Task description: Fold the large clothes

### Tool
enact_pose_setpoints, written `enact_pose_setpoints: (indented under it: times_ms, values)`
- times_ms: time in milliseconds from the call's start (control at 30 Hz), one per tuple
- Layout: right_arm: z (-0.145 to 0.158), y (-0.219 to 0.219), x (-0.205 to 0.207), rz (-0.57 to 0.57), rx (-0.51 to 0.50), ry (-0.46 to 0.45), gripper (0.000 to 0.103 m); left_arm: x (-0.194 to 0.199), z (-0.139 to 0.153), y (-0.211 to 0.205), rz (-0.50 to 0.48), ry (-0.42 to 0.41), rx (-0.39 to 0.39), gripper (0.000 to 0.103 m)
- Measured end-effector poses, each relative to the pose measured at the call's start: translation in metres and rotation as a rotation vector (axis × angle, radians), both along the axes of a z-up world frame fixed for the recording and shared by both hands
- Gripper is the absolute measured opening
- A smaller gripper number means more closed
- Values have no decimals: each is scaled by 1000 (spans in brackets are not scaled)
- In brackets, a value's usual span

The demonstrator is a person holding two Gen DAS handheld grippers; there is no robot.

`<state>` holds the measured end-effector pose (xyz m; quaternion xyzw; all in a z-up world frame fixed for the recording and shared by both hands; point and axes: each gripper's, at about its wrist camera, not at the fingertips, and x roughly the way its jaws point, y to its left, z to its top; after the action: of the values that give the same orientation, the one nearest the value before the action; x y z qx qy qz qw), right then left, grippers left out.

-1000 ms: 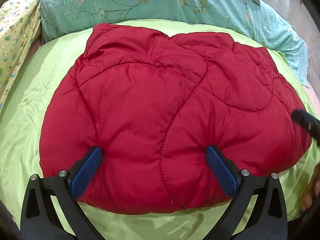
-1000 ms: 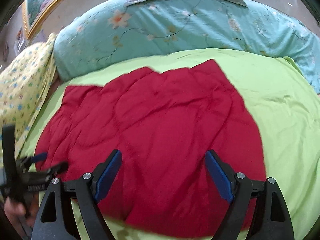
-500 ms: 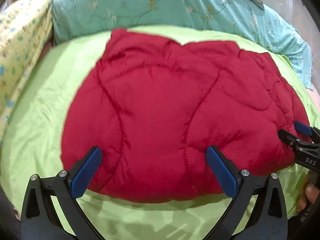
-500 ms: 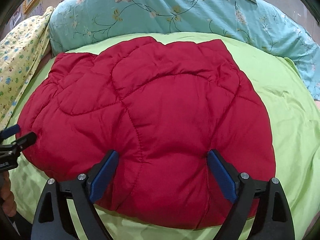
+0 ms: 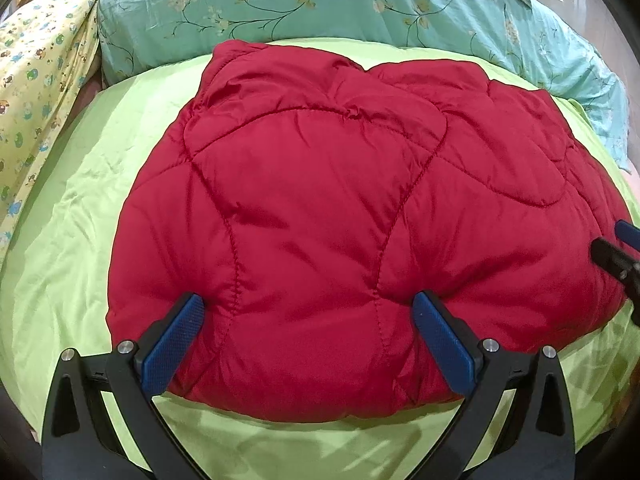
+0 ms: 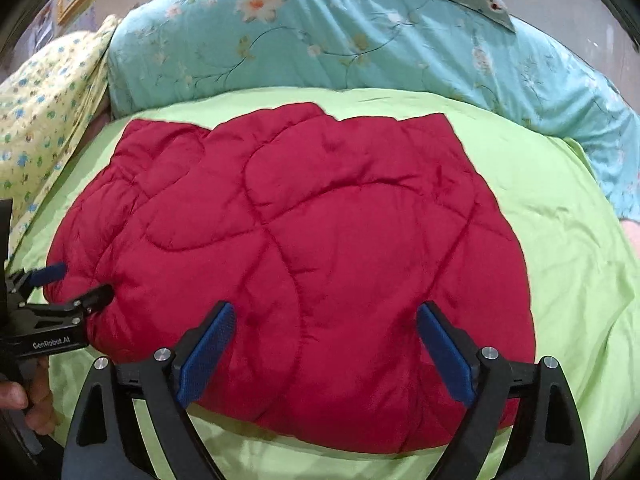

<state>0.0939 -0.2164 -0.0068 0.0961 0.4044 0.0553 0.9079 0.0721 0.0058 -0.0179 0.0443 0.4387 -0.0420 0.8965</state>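
Both grippers' fingers (image 5: 176, 340) (image 6: 444, 352) spread wide over red quilt (image 5: 360, 216).

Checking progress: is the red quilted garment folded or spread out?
Folded: the red quilted garment lies as a thick, compact bundle with rounded doubled edges on the green sheet.

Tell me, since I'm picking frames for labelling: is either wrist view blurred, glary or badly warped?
Left wrist view: sharp, stitching on the red quilted padded garment reads clearly; soft sheen on the lime-green satin bedsheet. Right wrist view: slightly softer, the garment's far edge smeared. Both: strong fisheye bending and dark corners; open left gripper and right gripper cast faint shadows.
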Motion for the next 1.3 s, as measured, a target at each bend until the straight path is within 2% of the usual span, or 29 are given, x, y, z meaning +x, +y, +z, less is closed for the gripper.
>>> enact_pose_setpoints:
  times_ms: [67,200,800,967,1067,1167,1300]
  values:
    - [-10,-2,6,6,12,34,94,0,0,0,-1,5,-1,103]
    - [-17,-6,12,7,22,43,98,-1,1,-1,0,1,10,103]
    - [-19,-4,11,4,12,42,99,-3,2,-4,4,0,23,103]
    - [-18,-3,14,5,14,56,99,-1,22,1,6,-19,0,103]
    - [-18,-4,16,6,18,67,99,7,26,2,16,-26,22,103]
    - [-4,-7,16,9,37,66,97,24,16,5,-1,36,-9,103]
    - [17,-15,29,10,45,32,96,36,17,7,-5,52,-25,103]
